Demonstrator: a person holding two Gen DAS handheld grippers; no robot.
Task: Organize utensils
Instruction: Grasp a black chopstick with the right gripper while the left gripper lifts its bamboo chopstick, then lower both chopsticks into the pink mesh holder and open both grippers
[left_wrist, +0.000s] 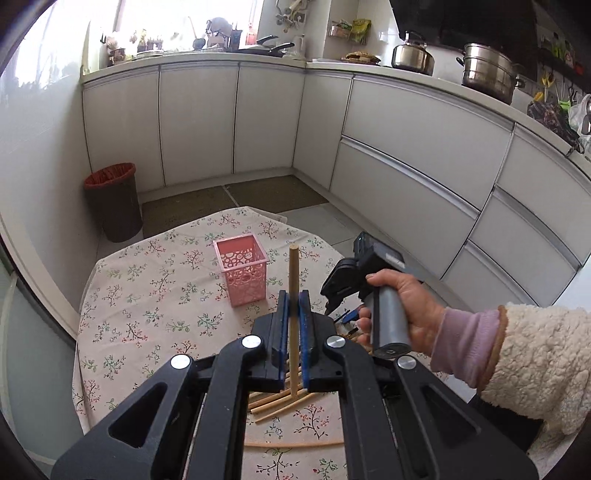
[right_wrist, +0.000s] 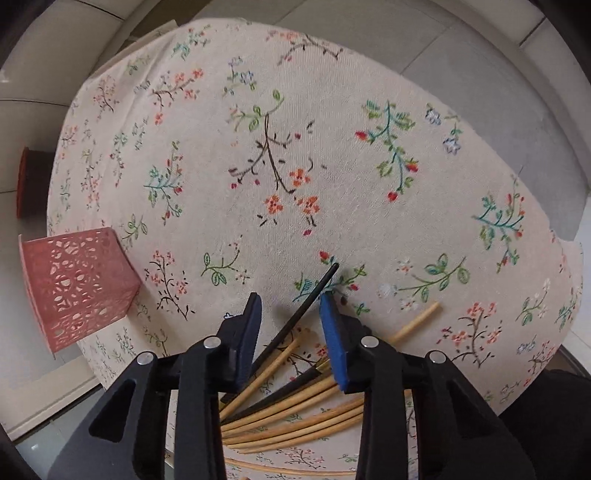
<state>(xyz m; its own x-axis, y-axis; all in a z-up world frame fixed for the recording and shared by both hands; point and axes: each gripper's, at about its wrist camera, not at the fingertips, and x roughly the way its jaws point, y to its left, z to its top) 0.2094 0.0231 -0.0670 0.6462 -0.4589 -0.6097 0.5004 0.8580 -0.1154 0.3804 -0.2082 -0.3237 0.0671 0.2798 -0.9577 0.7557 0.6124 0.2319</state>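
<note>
The left gripper is clamped on a single bamboo chopstick, its blue-padded fingers pressed against the stick on both sides; the chopstick stands nearly upright between them, its top end rising above the fingertips and its lower end hanging clear of the pile beneath; the gripper is held above the bench, which is covered with a floral cloth; the pink perforated basket stands upright on the cloth beyond and slightly left of the held chopstick, apart from it, its opening facing up. The right gripper, seen in the left wrist view as a dark tool held by a person's hand in a fleece sleeve, points steeply down at the bench; its fingers stand part-way apart, astride a black chopstick that lies slanted on the cloth; the pads do not press on it, and a gap shows on the left side; whether the right pad touches it cannot be told. The remaining bamboo chopsticks lie fanned in a loose pile on the cloth under and behind the right gripper, with dark ones among them; one bamboo stick lies to the right, partly hidden behind the right finger. From the right wrist view the basket sits at the left edge, well apart from the pile.
</note>
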